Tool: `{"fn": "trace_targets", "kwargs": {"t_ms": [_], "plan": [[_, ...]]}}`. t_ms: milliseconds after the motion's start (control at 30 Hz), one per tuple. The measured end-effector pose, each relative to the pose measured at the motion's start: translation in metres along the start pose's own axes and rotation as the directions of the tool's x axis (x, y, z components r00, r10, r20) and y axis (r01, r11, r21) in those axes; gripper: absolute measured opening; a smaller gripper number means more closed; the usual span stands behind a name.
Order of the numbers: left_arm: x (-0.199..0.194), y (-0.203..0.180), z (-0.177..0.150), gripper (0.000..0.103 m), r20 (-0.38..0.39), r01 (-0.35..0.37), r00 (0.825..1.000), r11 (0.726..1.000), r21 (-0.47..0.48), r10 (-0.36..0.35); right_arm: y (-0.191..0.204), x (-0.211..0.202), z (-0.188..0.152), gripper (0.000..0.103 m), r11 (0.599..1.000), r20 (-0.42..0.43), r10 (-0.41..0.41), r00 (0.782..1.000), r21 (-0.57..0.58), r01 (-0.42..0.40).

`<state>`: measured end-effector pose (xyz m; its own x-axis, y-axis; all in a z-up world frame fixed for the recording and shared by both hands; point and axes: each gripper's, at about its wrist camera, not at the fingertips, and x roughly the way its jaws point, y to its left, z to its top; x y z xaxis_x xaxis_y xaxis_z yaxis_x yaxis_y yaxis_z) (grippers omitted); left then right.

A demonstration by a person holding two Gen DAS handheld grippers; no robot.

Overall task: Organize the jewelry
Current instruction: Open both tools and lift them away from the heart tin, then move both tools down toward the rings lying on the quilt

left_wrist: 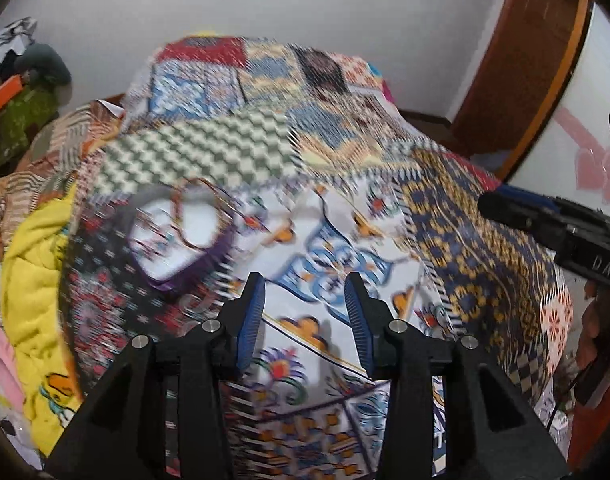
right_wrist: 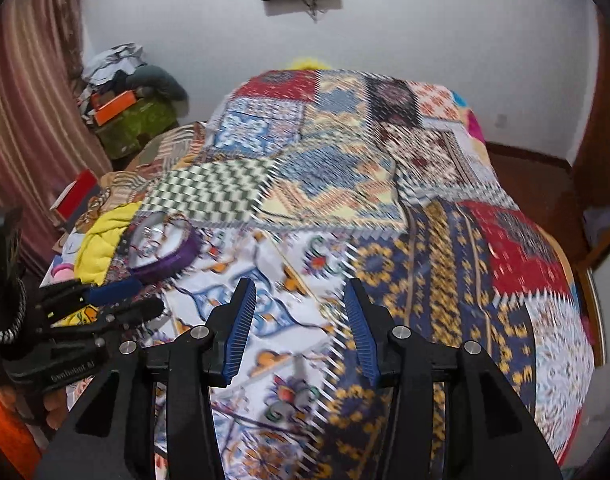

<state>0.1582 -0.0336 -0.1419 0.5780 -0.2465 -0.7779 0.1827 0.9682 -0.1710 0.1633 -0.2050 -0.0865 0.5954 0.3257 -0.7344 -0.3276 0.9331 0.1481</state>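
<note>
The left gripper and right gripper both hover with jaws released and nothing between them, likely poised before a reach; the jewelry, blurred strands, sits in a purple-rimmed tray at centre left on the patchwork bedspread; a yellow blanket crowds its left edge.

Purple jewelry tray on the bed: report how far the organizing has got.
Done: the purple tray lies on the patchwork bedspread with what looks like a beaded necklace and smaller pieces in it; blur hides the details. In hand: nothing. The left gripper and right gripper are both open and empty above the bed. Left: whatever sorting remains; no loose jewelry is clearly visible outside the tray.
</note>
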Motion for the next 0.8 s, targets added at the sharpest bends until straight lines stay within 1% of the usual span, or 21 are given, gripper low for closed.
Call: {"fn": "trace_targets", "kwargs": {"t_ms": [267, 433, 533, 600, 667, 800], "plan": [[0.027, -0.026, -0.017, 0.040, -0.084, 0.055, 0.995, 0.998, 0.025, -0.053, -0.023, 0.005, -0.026, 0.043, 0.998, -0.059, -0.067, 0.996, 0.016, 0.068], [0.039, -0.035, -0.026, 0.040, -0.125, 0.081, 0.989, 0.996, 0.037, -0.075, -0.031, 0.011, -0.035, 0.043, 0.998, -0.088, -0.056, 0.995, 0.037, 0.059], [0.047, -0.039, -0.032, 0.040, -0.152, 0.078, 0.986, 0.995, 0.056, -0.069, -0.032, 0.014, -0.038, 0.043, 0.998, -0.098, -0.049, 0.994, 0.037, 0.053], [0.048, -0.041, -0.035, 0.040, -0.147, 0.070, 0.987, 0.995, 0.068, -0.059, -0.031, 0.016, -0.039, 0.043, 0.998, -0.102, -0.046, 0.994, 0.034, 0.050], [0.049, -0.042, -0.036, 0.034, -0.143, 0.068, 0.988, 0.995, 0.077, -0.056, -0.031, 0.018, -0.040, 0.043, 0.999, -0.106, -0.039, 0.994, 0.034, 0.043], [0.050, -0.046, -0.041, 0.030, -0.140, 0.064, 0.989, 0.993, 0.099, -0.050, -0.033, 0.025, -0.040, 0.043, 0.999, -0.115, -0.030, 0.993, 0.039, 0.035]]}}
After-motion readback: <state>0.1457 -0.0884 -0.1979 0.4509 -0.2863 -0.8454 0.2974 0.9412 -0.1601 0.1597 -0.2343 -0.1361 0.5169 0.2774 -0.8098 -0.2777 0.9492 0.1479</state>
